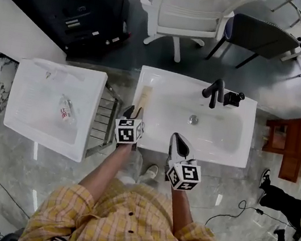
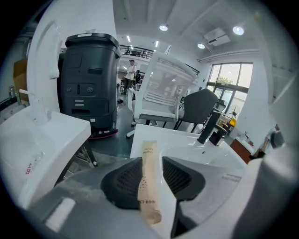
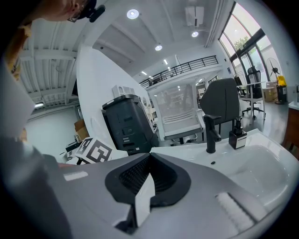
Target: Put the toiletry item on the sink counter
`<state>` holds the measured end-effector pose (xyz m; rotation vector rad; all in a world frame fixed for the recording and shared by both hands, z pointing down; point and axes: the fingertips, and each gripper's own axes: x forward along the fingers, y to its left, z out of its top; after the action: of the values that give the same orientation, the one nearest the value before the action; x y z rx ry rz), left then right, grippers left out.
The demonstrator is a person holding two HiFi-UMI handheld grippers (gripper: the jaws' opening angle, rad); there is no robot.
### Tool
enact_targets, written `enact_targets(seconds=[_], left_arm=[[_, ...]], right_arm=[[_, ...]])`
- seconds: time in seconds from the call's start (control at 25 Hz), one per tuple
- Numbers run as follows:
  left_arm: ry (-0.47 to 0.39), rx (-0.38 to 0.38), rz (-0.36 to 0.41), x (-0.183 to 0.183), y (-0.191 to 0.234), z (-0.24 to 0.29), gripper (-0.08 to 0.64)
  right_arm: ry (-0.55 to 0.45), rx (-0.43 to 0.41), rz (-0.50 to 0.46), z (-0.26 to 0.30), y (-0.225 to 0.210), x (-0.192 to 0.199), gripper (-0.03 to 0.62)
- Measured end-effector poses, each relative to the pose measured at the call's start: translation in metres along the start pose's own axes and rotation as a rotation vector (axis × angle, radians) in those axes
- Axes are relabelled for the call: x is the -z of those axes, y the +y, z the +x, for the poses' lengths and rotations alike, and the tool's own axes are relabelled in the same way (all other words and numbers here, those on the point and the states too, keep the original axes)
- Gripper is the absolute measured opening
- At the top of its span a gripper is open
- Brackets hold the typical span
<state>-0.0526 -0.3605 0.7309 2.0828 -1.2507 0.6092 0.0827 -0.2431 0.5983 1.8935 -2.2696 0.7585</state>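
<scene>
A paper-wrapped toothbrush pack [image 1: 142, 99] lies lengthwise on the left rim of the white sink [image 1: 236, 155]. My left gripper [image 1: 132, 110] is at the near end of the pack with its jaws open. In the left gripper view the pack [image 2: 149, 182] runs between the dark pads [image 2: 119, 179] of my left gripper [image 2: 152, 161], which do not press on it. My right gripper [image 1: 177, 137] hovers over the sink's front rim, shut and empty. In its own view the right gripper [image 3: 149, 156] shows its pads meeting at the tip.
A black faucet [image 1: 214, 92] and a soap dispenser [image 1: 233, 98] stand at the sink's back edge. A second white basin [image 1: 28, 124] with a small packet [image 1: 65, 109] is to the left, past a metal rack [image 1: 103, 120]. A white chair [image 1: 185, 7] stands beyond.
</scene>
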Motion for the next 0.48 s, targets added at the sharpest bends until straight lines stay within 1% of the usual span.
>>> enact_targets(seconds=[0.48], left_arm=[[-0.108, 0.004, 0.032, -0.014, -0.026, -0.065, 0.123]], right_arm=[[-0.06, -0.045, -0.019, -0.029, 0.01, -0.018, 0.002]])
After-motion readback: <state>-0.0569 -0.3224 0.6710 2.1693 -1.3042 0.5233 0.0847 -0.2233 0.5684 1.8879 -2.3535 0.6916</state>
